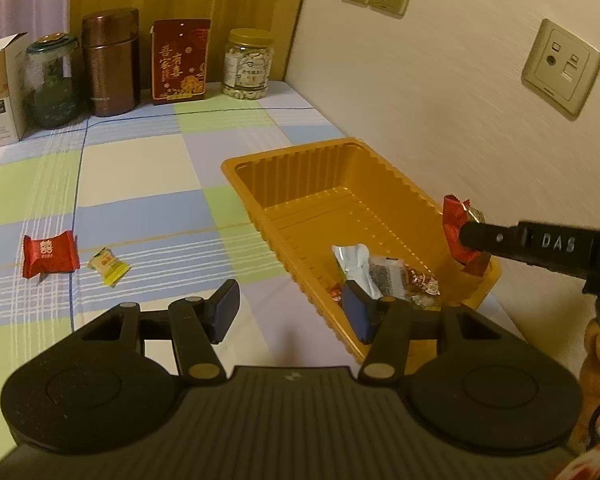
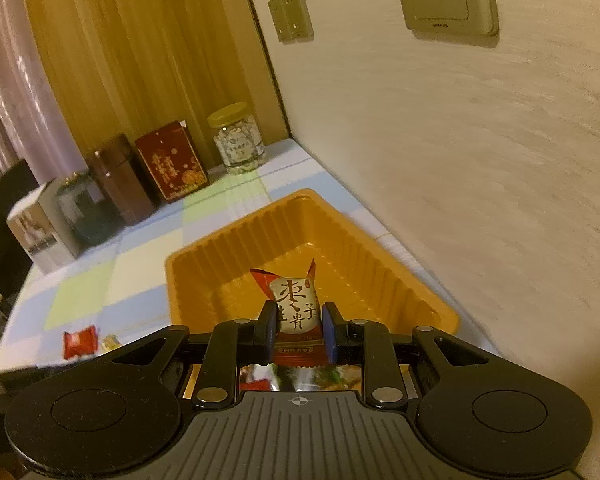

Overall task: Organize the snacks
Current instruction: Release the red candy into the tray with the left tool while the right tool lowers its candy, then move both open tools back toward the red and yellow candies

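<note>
An orange ribbed tray [image 1: 300, 168] sits by the wall and holds several wrapped snacks [image 1: 384, 280] at its near end. My right gripper [image 2: 296, 330] is shut on a red-and-white snack packet [image 2: 296, 304] and holds it above the tray [image 2: 204, 256]; it shows in the left wrist view [image 1: 466, 236] over the tray's right rim. My left gripper [image 1: 290, 312] is open and empty, over the tray's near left corner. A red snack [image 1: 50, 254] and a small yellow snack [image 1: 109, 267] lie on the checked cloth to the left.
At the back stand a white carton [image 1: 0, 92], a green glass jar [image 1: 52, 80], a brown canister [image 1: 110, 62], a red box [image 1: 180, 62] and a jar of nuts [image 1: 248, 64]. The wall [image 1: 440, 100] with sockets runs along the right.
</note>
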The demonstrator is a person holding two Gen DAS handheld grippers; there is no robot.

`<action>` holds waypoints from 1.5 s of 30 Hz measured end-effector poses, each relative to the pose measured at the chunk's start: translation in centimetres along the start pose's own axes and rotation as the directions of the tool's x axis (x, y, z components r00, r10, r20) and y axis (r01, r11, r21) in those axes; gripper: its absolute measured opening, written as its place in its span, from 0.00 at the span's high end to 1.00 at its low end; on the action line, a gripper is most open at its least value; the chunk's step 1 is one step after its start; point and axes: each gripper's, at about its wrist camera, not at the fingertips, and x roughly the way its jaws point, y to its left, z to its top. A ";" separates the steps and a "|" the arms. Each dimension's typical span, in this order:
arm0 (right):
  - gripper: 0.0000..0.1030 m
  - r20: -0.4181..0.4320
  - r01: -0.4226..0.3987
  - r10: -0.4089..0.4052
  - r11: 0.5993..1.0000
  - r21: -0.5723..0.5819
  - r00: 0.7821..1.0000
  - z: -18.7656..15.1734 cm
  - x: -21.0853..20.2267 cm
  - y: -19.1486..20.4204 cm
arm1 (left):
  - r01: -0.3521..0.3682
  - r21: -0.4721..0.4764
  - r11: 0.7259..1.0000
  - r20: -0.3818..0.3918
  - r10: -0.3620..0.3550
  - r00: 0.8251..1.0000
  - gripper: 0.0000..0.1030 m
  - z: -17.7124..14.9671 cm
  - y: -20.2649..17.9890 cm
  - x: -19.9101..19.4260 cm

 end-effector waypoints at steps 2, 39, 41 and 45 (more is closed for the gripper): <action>0.75 -0.006 -0.030 0.031 0.998 0.048 1.000 0.3 0.3 -0.6 | -0.005 -0.003 1.000 0.000 0.005 1.000 0.49 -0.1 0.2 -0.2; 0.35 0.009 -0.064 0.064 0.998 0.026 0.998 -5.0 -10.1 6.6 | -0.208 -0.126 0.970 0.065 0.217 0.974 0.40 -6.1 9.0 -15.2; 0.35 0.009 -0.072 0.072 0.997 0.015 0.997 -5.1 -10.4 7.2 | -0.218 -0.130 0.967 0.062 0.227 0.972 0.40 -6.4 9.4 -15.7; 0.35 0.008 -0.086 0.086 0.996 -0.006 0.996 -5.4 -10.7 8.5 | -0.229 -0.143 0.963 0.064 0.240 0.969 0.38 -6.9 10.1 -16.6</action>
